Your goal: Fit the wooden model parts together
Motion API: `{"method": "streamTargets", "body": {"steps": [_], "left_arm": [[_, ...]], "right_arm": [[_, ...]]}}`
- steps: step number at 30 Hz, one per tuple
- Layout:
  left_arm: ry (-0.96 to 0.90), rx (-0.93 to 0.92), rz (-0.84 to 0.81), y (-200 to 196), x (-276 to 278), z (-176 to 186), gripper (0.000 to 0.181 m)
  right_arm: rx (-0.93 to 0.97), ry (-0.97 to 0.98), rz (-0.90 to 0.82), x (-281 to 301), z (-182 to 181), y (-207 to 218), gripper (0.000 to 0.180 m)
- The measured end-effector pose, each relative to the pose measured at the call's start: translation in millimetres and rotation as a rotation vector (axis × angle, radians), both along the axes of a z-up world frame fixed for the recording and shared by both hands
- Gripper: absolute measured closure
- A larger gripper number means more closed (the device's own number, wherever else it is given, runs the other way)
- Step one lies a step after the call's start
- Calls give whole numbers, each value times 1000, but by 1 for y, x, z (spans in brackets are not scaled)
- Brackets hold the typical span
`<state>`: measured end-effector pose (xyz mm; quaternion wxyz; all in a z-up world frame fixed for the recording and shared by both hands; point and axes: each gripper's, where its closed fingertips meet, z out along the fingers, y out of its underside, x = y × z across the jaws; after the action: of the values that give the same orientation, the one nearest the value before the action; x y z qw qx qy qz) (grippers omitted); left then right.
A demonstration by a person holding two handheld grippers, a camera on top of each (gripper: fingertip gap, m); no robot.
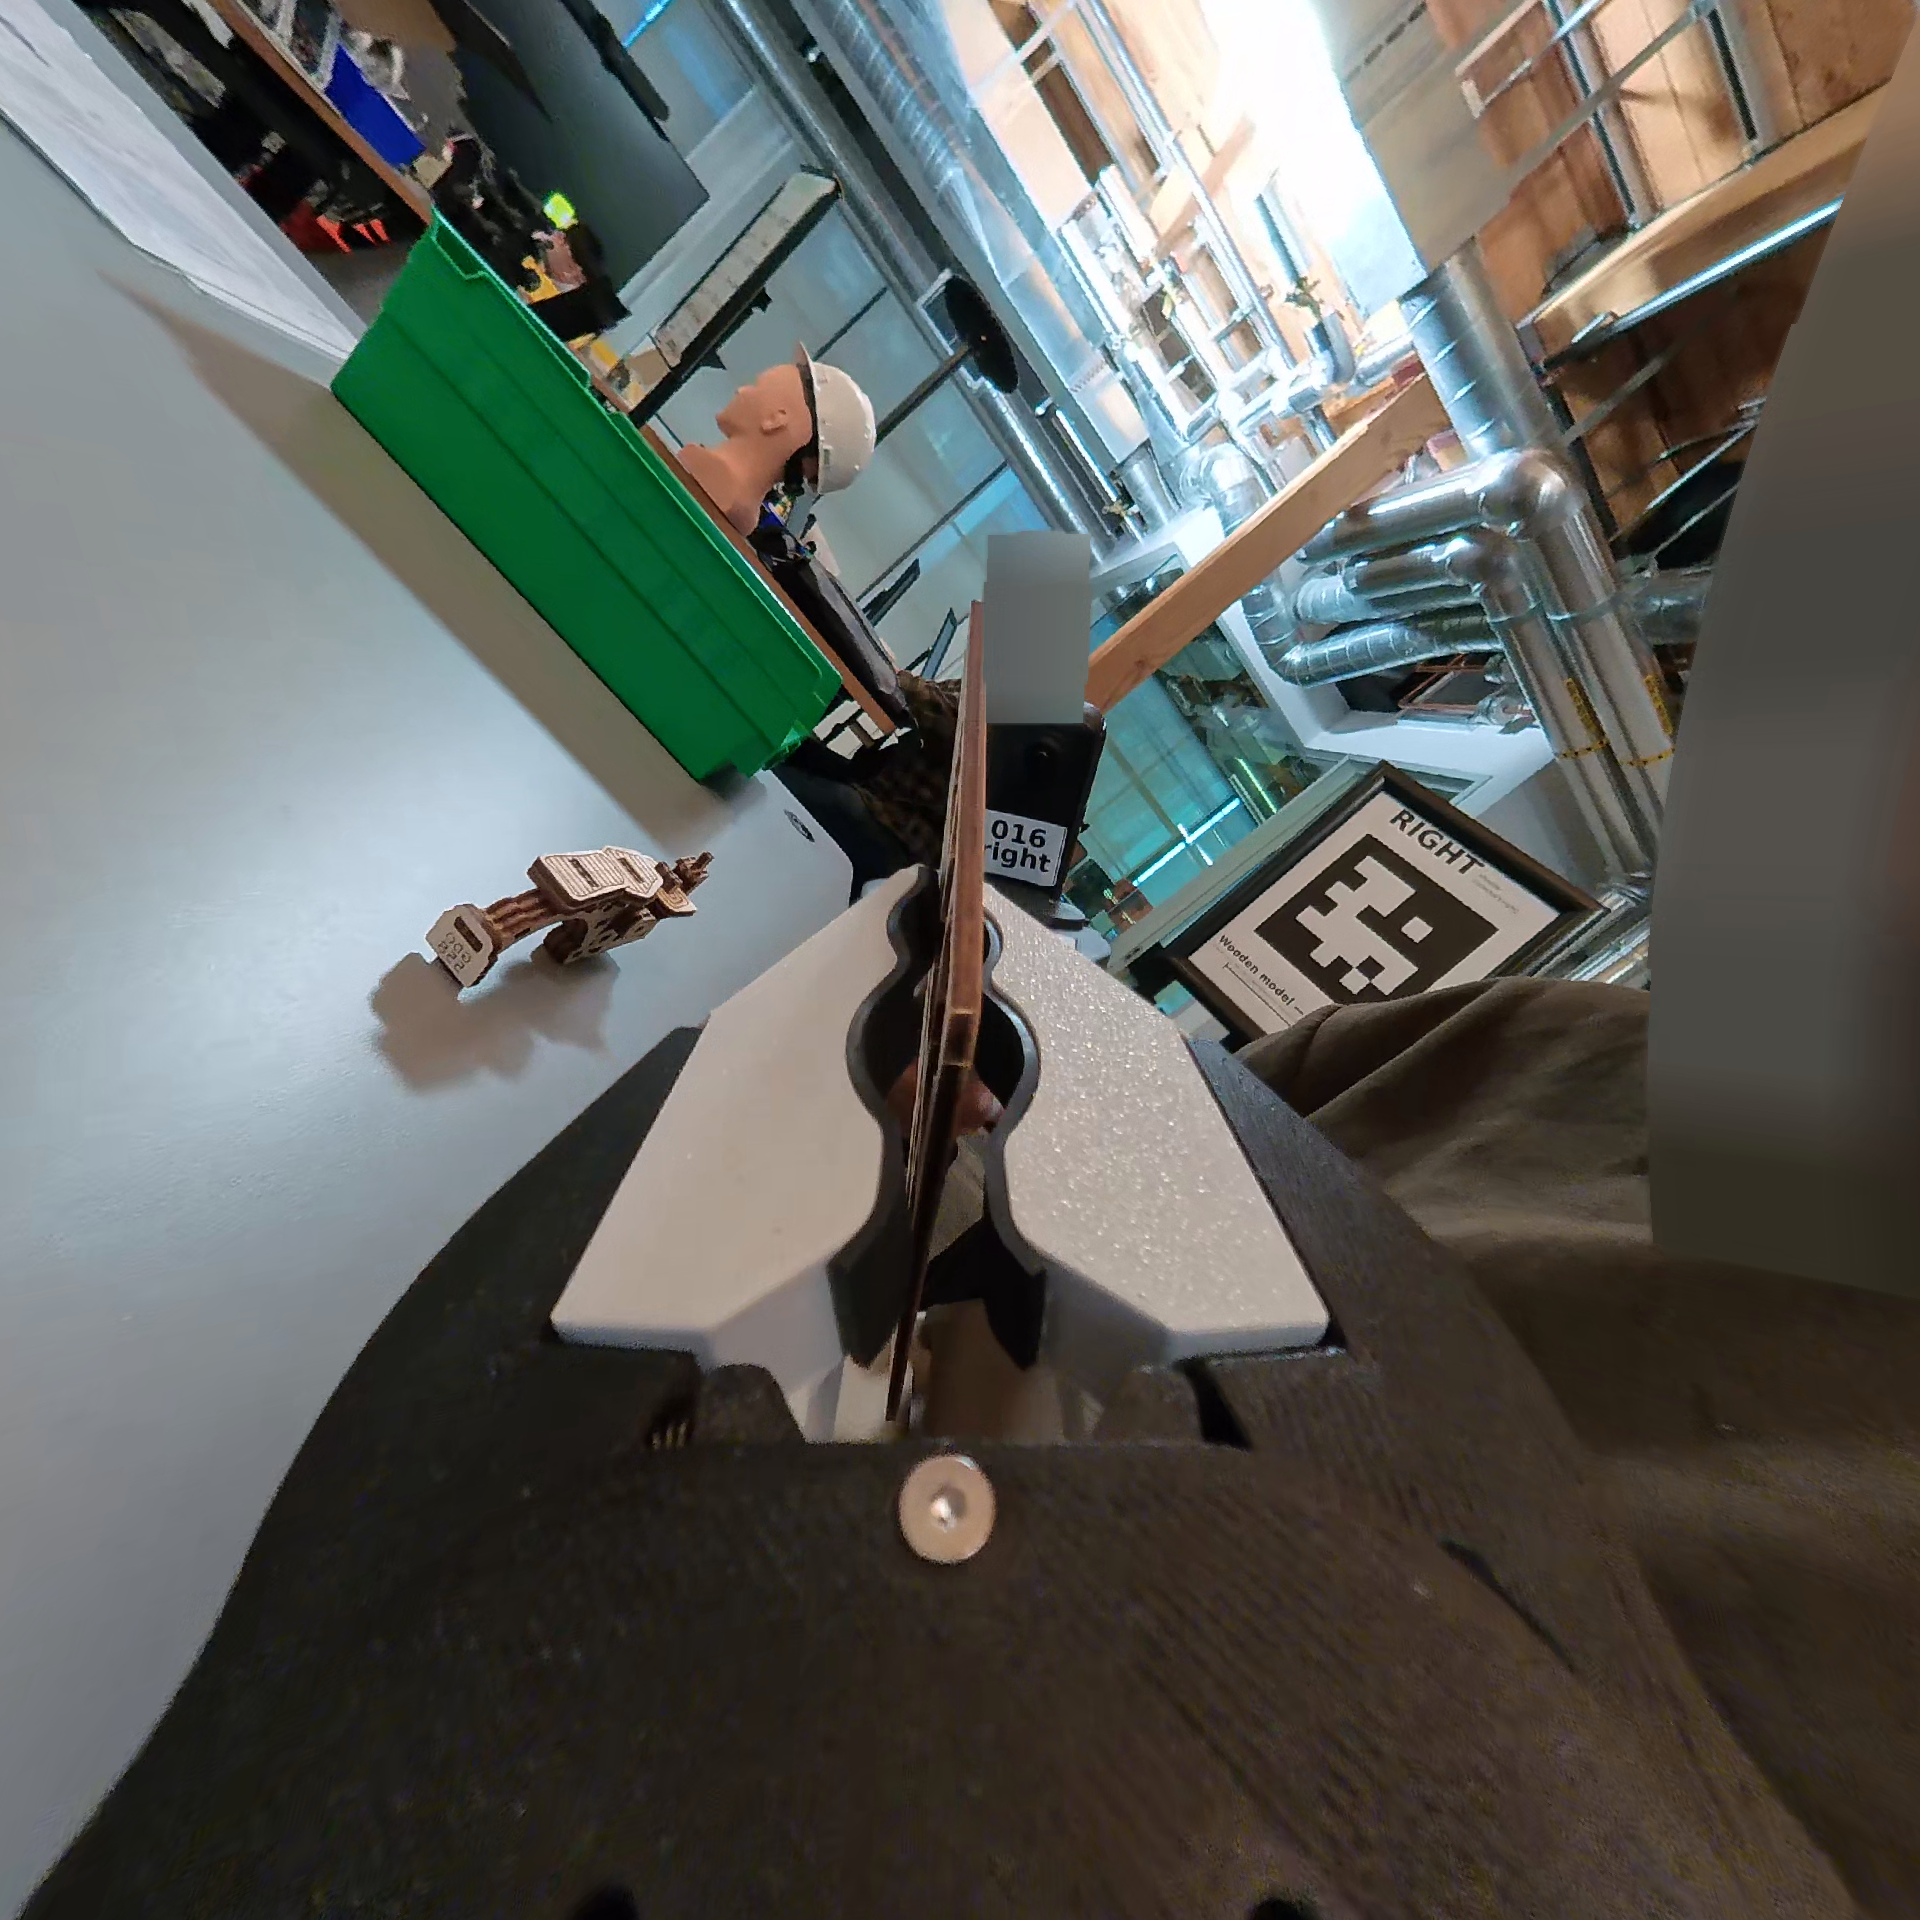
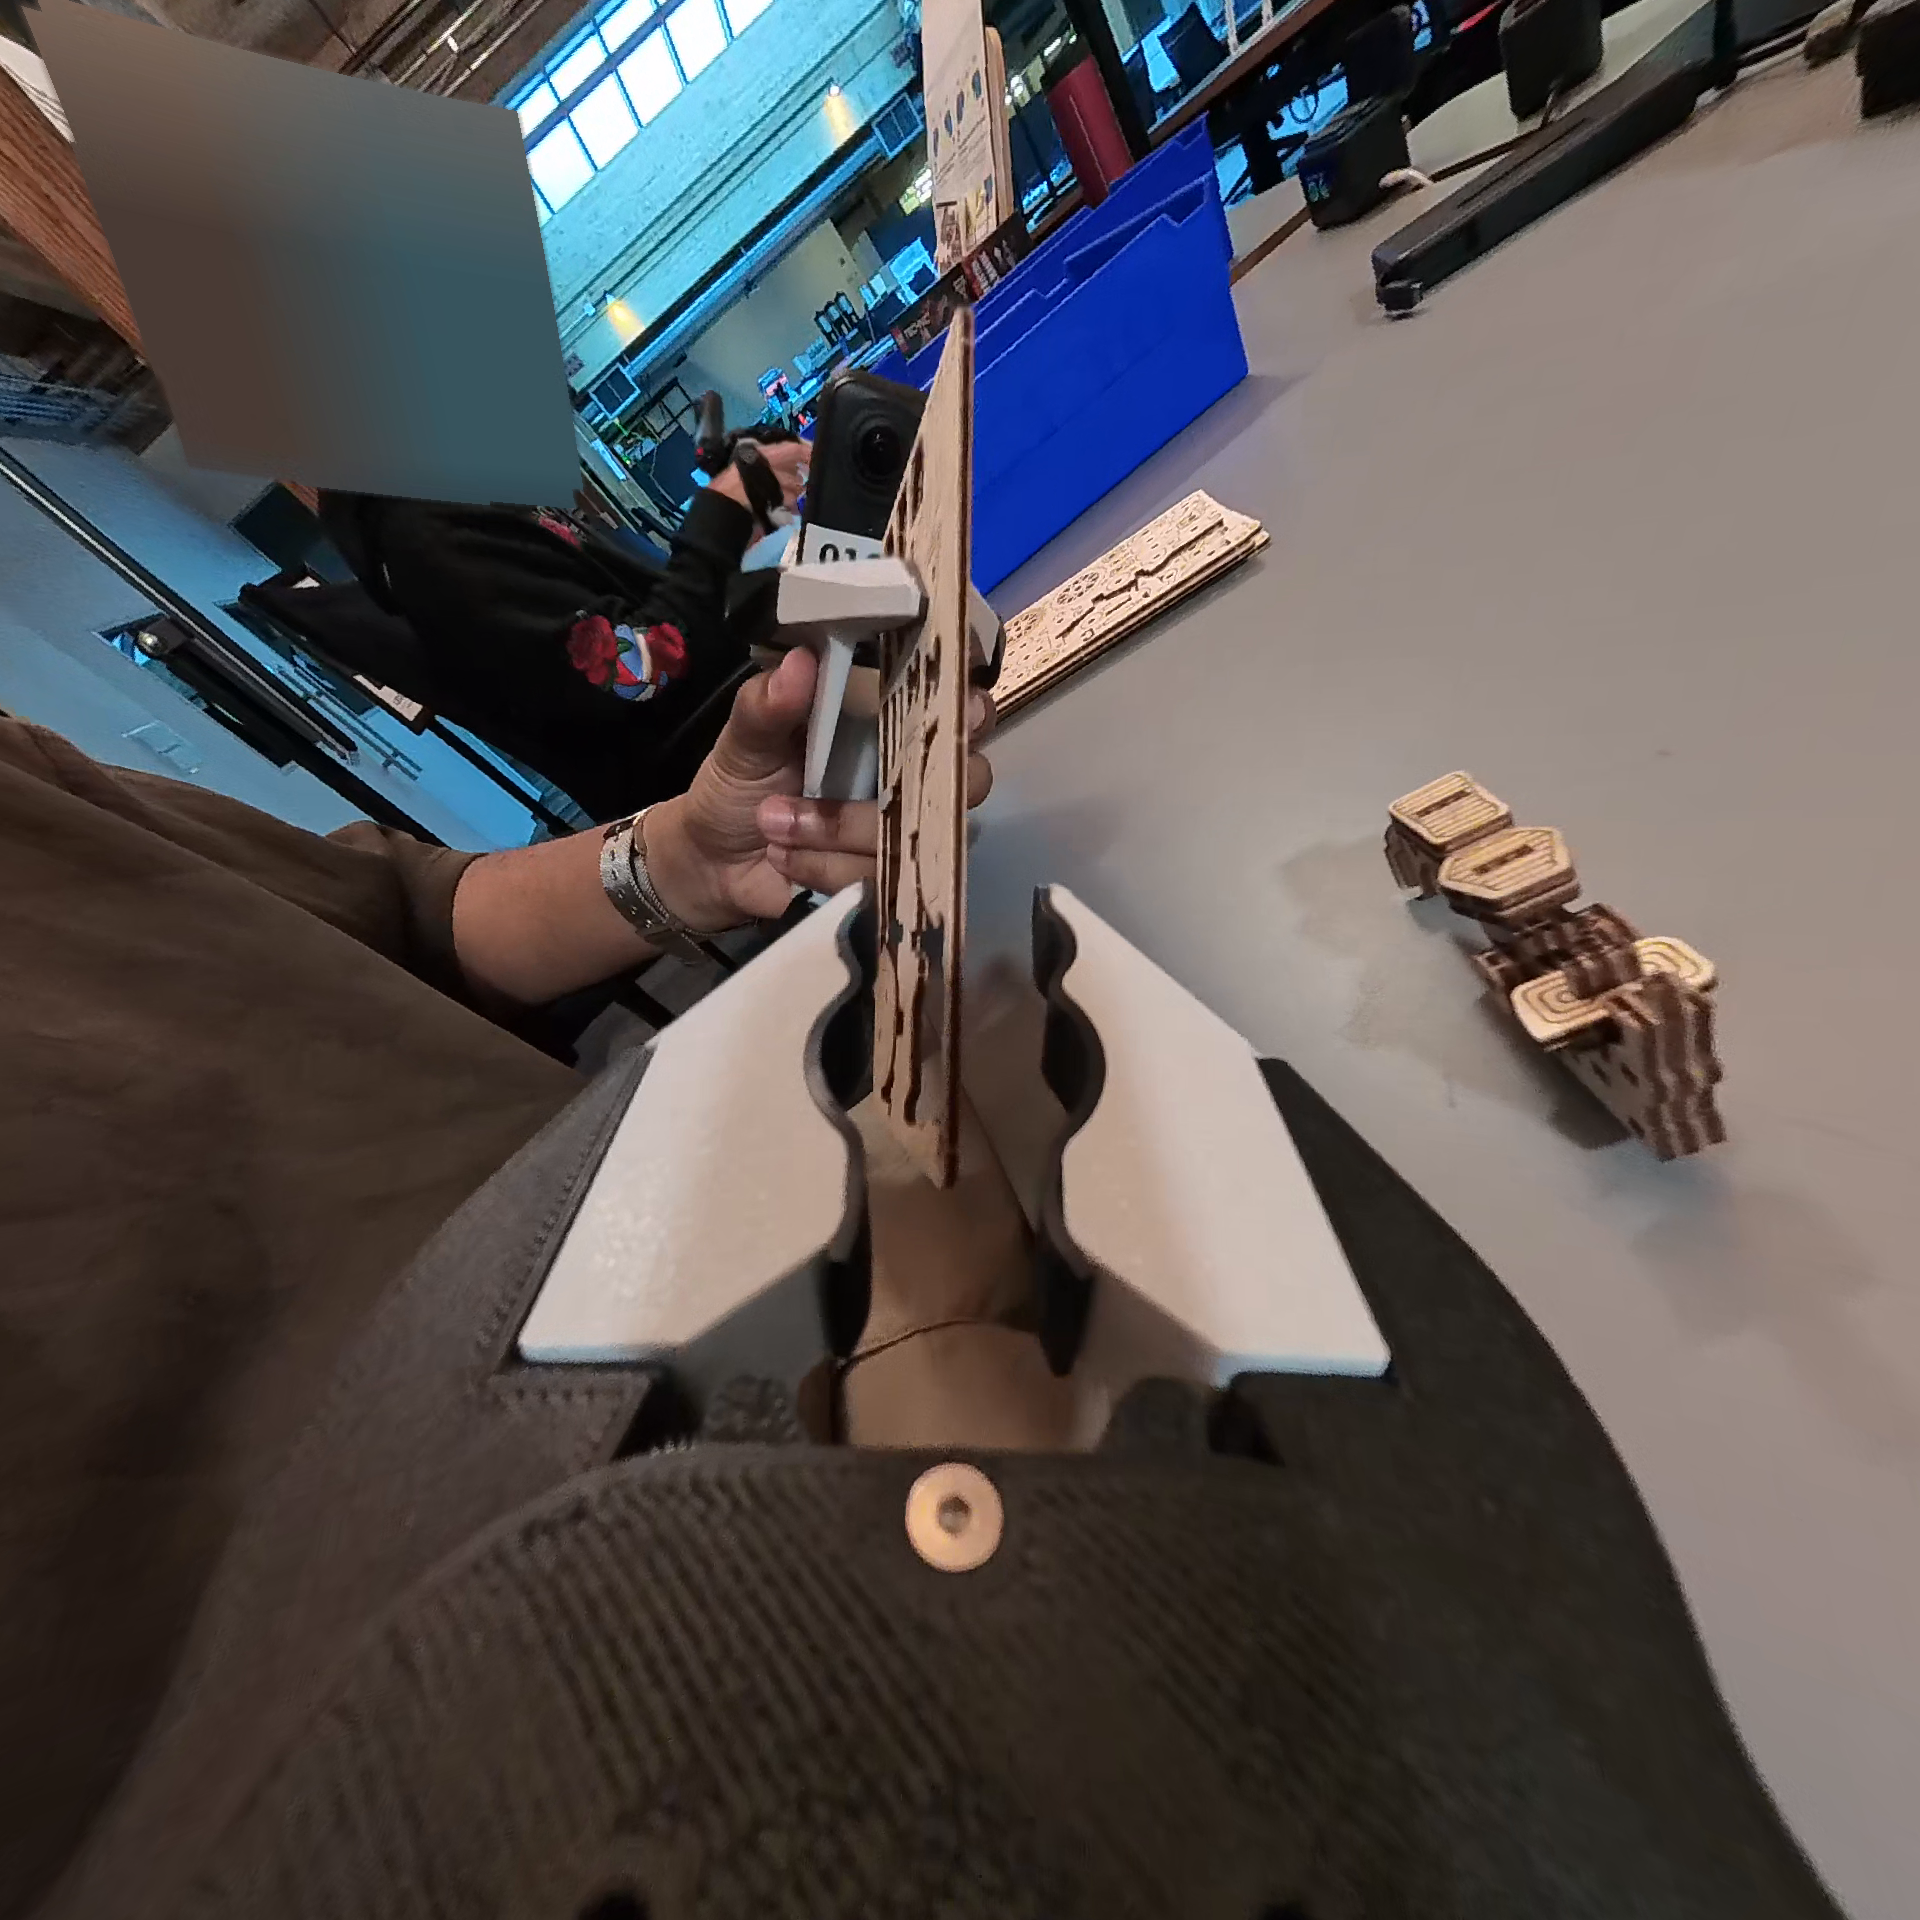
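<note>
A thin laser-cut wooden sheet stands edge-on between both grippers, held above the grey table. My left gripper is shut on the sheet. In the right wrist view the left gripper clamps the sheet partway up, with a person's hand around its handle. My right gripper is open, its jaws standing on either side of the sheet's lower end without pinching it. A partly built wooden model lies on the table to the left, and shows at the right in the right wrist view.
A green bin stands at the table's far edge, with a mannequin head in a white helmet behind it. A framed marker sign leans to the right. A stack of wooden sheets lies before a blue bin.
</note>
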<state>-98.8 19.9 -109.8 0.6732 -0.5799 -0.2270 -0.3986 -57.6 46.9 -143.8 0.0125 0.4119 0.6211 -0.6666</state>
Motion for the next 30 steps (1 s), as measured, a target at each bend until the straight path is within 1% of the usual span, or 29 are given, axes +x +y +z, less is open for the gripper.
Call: {"method": "streamTargets", "body": {"steps": [1, 6, 16, 22, 30], "left_arm": [[4, -4, -6, 1, 1, -1, 180], [33, -40, -49, 6, 12, -6, 180], [88, -138, -193, 19, 45, -23, 180], [96, -153, -215, 21, 50, -26, 181], [91, -156, -218, 21, 50, -27, 180]], "right_arm": [[-3, 2, -5, -1, 1, 1, 152], [-25, 11, -15, -2, 5, 3, 153], [-29, 20, -8, -1, 6, 1, 157], [-35, 28, -11, -1, 7, 2, 164], [-38, 31, -3, 0, 8, 0, 167]]}}
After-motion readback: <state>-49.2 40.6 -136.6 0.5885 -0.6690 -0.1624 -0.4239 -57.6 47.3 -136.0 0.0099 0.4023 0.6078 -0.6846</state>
